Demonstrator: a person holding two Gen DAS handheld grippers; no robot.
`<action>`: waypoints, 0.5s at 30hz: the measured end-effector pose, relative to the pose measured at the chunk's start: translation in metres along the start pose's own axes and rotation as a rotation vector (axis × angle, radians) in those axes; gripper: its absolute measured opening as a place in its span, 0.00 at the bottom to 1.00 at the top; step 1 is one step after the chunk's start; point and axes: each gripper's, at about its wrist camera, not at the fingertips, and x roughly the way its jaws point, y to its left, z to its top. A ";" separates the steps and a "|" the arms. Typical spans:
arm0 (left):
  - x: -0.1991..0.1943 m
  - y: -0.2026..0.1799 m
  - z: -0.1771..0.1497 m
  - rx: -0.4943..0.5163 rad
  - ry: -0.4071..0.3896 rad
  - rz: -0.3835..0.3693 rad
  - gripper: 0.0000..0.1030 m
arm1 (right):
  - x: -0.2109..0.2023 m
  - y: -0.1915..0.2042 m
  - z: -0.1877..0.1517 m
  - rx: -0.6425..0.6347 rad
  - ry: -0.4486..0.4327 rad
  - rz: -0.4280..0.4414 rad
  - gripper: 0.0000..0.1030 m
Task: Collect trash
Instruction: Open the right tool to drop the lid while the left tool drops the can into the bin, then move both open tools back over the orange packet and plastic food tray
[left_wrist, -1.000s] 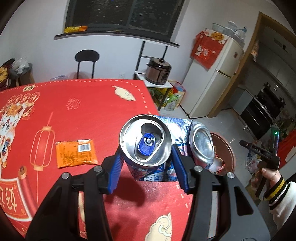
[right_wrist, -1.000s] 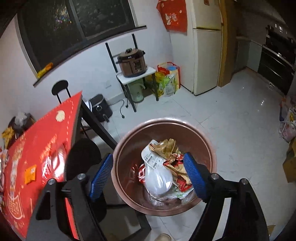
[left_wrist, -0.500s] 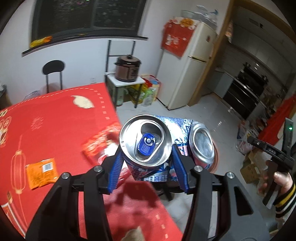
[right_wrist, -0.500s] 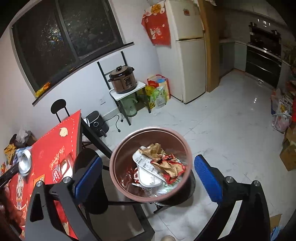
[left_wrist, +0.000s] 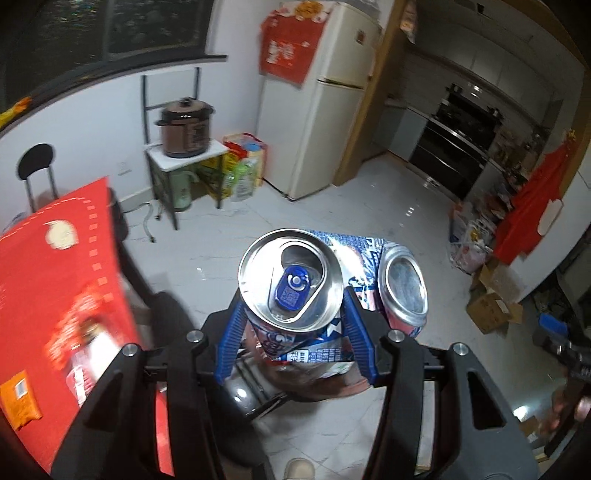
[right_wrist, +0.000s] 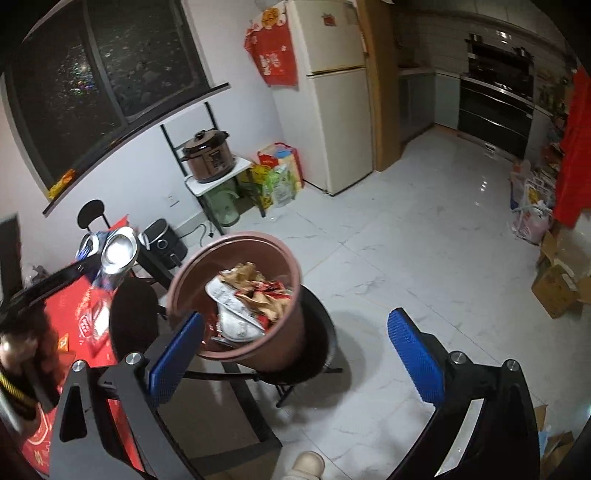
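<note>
Crushed can (left_wrist: 295, 291) between opening left claw (left_wrist: 293, 341) pads.

A bin (right_wrist: 236, 295) sits on a stool (right_wrist: 321, 354) at frame centre, wrappers (right_wrist: 255, 291) inside; table (right_wrist: 74, 325) lower left, fridge (right_wrist: 332, 122) behind, cooker (right_wrist: 208, 155) upper left.

The left tongs (left_wrist: 291, 332) hide the lower body of the bent can (left_wrist: 291, 280) and most of the brown bin (left_wrist: 314, 380) beneath it. The red table (left_wrist: 55, 295) is smeared by motion — its print and the orange packet (left_wrist: 18, 398), cut by the left edge, cannot be read. In the right wrist view the hand (right_wrist: 22, 354) at the left edge is blurred, and the bin (right_wrist: 236, 295) hides its black stool seat — the wrappers inside are too crumpled to tell apart.
</note>
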 end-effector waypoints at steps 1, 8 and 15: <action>0.008 -0.007 0.006 0.000 0.003 -0.025 0.66 | -0.001 -0.004 -0.001 0.003 0.002 -0.005 0.95; 0.003 -0.026 0.024 0.029 -0.052 -0.033 0.87 | -0.004 -0.024 -0.007 0.039 0.006 -0.013 0.95; -0.036 0.014 0.015 -0.029 -0.086 0.053 0.90 | 0.011 -0.003 0.001 0.020 0.010 0.055 0.95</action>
